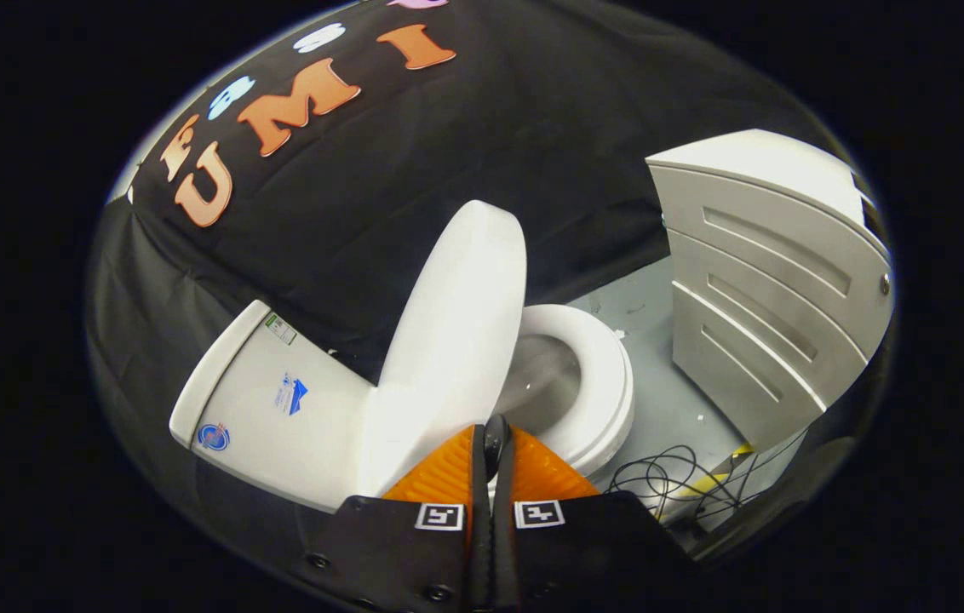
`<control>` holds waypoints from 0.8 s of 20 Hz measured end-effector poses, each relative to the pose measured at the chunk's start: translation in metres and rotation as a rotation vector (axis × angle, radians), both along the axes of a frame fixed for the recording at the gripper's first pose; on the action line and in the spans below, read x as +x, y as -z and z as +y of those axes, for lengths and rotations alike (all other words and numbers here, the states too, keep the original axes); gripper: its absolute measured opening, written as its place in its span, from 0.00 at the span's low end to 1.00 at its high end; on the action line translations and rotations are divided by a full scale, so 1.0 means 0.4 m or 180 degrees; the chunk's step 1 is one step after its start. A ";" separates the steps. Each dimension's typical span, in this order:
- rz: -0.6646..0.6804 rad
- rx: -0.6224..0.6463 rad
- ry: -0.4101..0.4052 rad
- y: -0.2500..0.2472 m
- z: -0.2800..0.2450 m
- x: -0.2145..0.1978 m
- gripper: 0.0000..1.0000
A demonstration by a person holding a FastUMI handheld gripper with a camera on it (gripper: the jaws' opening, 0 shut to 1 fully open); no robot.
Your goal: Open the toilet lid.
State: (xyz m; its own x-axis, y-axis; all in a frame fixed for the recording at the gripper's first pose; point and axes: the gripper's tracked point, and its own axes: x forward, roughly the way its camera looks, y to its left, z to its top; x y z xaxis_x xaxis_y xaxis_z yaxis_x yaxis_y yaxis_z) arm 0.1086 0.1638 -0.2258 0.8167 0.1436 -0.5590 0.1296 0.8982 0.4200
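A white toilet stands just ahead of my fingers, seen tilted. Its lid (456, 323) is raised and stands nearly upright, leaning toward the tank (261, 400). Beside the lid, the seat ring (601, 375) lies down around the open bowl (542, 383). My gripper (495, 436) is shut, its two orange fingers (448, 472) pressed together with nothing between them. The tips sit right at the lid's lower edge, near the hinge side; I cannot tell whether they touch it.
A white cabinet (771, 281) with drawer fronts stands close beside the toilet, across a strip of grey floor (669, 383). Loose black cables (678, 477) lie on the floor near the cabinet's foot. Black cloth hangs behind the toilet.
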 end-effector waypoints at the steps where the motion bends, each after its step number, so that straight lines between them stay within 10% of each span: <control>1: -0.0011 -0.0040 0.0005 -0.010 0.006 0.001 0.08; 16: -0.0438 -0.0980 -0.0260 -0.176 0.177 -0.001 0.08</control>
